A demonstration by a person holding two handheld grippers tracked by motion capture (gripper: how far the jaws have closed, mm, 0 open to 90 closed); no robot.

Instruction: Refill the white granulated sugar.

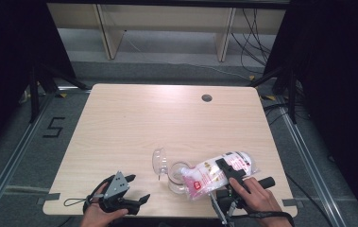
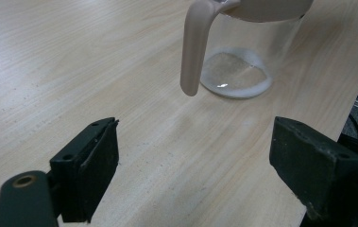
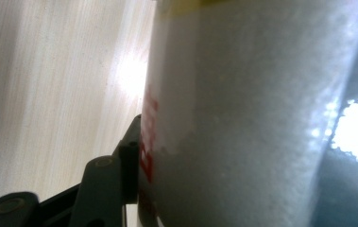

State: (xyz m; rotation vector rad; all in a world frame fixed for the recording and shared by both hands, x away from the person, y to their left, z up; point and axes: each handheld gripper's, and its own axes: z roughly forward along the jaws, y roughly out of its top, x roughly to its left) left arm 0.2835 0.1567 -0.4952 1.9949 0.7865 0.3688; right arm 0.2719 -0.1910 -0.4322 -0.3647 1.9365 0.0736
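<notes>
- High view: the right hand-held gripper (image 1: 227,176) is clamping a clear bag (image 1: 217,174) of white grains, its jaws about half open around the bag's body. The bag is tilting down to the left, its mouth over a glass jug (image 1: 177,177) near the front edge of the bench (image 1: 134,123).
- The jug's hinged lid (image 1: 159,161) is standing open on its far-left side.
- Left gripper view: a thin white layer is lying on the jug's floor (image 2: 235,75), so pouring looks to be in hand and barely begun.
- The left hand-held gripper (image 1: 136,188) is resting on the bench left of the jug, jaws spread wide, gripping nothing, aimed at the handle (image 2: 193,47).
- Next move, as a judgement: tilting the bag further while keeping its mouth over the rim; steadying the jug by the handle may help.
- Writing: the bag is carrying a red label and small yellow marks, too blurred to read. A black "5" (image 1: 54,127) is marked on the floor left of the bench.
</notes>
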